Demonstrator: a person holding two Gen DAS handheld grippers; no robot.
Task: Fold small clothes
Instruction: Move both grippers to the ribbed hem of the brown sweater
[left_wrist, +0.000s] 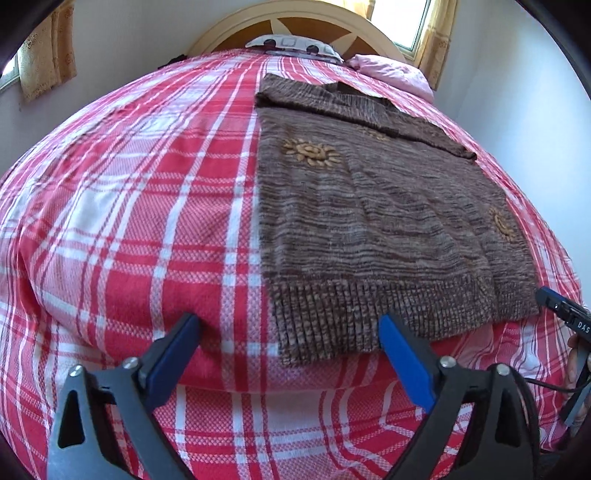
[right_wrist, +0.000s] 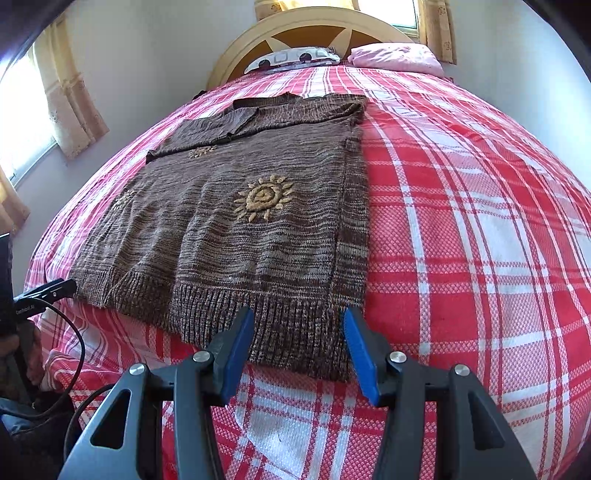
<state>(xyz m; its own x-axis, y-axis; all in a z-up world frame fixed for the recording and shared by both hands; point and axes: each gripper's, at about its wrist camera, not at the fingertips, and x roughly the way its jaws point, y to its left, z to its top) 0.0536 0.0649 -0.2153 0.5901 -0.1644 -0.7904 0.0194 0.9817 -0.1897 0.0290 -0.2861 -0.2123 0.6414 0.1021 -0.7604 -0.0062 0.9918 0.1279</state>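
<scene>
A brown knit sweater with tan sun embroidery lies flat on the red plaid bed, sleeves folded in over the body; it also shows in the right wrist view. My left gripper is open and empty, its jaws wide apart around the sweater's near left hem corner. My right gripper is open and empty, its jaws on either side of the near right hem corner. The right gripper's tip shows at the right edge of the left wrist view. The left gripper's tip shows at the left edge of the right wrist view.
The red-and-white plaid bedcover covers the whole bed. A patterned pillow and a pink pillow lie at the headboard. Curtained windows flank the bed. A black cable hangs by the left gripper.
</scene>
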